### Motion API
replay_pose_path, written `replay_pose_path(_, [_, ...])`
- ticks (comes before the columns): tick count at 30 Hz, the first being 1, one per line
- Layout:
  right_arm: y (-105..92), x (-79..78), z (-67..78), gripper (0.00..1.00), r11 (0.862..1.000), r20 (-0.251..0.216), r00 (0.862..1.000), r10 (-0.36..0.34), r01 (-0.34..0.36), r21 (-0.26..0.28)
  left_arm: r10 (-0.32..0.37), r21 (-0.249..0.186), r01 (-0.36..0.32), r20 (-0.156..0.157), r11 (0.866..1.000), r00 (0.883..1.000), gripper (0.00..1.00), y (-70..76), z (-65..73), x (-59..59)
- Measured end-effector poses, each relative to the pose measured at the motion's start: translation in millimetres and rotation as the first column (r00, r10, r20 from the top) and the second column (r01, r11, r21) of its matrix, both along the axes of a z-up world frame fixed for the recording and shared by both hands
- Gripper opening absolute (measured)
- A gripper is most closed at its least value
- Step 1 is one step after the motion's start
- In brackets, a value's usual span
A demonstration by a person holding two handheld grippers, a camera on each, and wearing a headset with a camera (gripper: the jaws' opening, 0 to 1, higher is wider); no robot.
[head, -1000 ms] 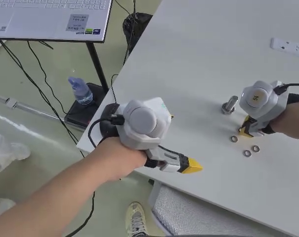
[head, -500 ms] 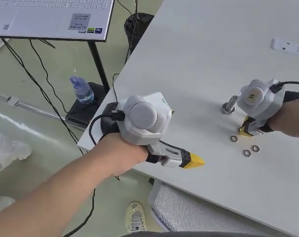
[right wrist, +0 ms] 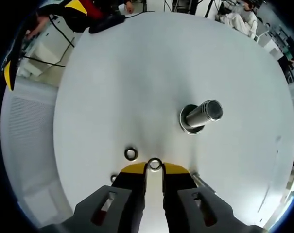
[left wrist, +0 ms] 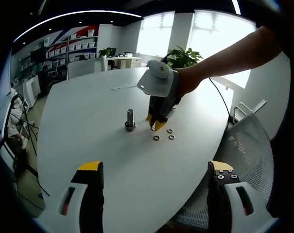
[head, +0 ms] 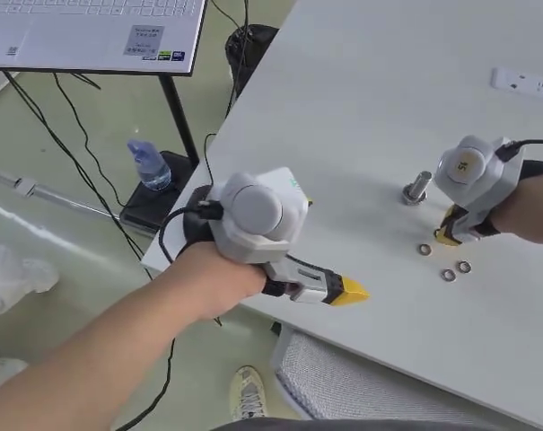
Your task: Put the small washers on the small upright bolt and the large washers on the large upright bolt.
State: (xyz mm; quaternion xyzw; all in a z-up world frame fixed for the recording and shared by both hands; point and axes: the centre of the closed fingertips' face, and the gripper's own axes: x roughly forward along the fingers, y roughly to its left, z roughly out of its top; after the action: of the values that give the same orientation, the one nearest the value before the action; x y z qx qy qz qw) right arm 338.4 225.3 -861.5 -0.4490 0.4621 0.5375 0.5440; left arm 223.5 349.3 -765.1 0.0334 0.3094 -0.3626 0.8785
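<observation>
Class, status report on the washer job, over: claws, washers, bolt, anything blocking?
Left claw open, held clear. Right claw shut on one washer beside upright bolt. Three washers loose on table. Bolt top clear.

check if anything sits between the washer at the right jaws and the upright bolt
Nothing visible does: bare table lies between the washer at the right gripper's tips and the upright bolt. The loose washer lies to the other side.
</observation>
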Motion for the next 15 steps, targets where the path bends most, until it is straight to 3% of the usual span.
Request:
replay_pose_path(9, [-2.9, 4.8, 10.1, 0.12, 1.000, 0.000, 1.000, -0.023, 0.023, 0.002, -0.005, 0.010, 0.005, -0.003, 1.000, 1.000, 0.90, -1.8, -2.7, 0.0])
replay_pose_path(13, [-3.1, 1.2, 16.1, 0.12, 0.999, -0.018, 0.999, -0.041, 0.041, 0.017, -0.007, -0.013, 0.007, -0.012, 1.000, 1.000, 0.94, -5.6, -2.0, -0.9])
replay_pose_path(15, [-4.2, 0.3, 18.6, 0.12, 0.999, -0.018, 0.999, -0.041, 0.042, 0.020, -0.016, 0.006, 0.016, -0.009, 1.000, 1.000, 0.94, -5.7, -3.3, -1.2])
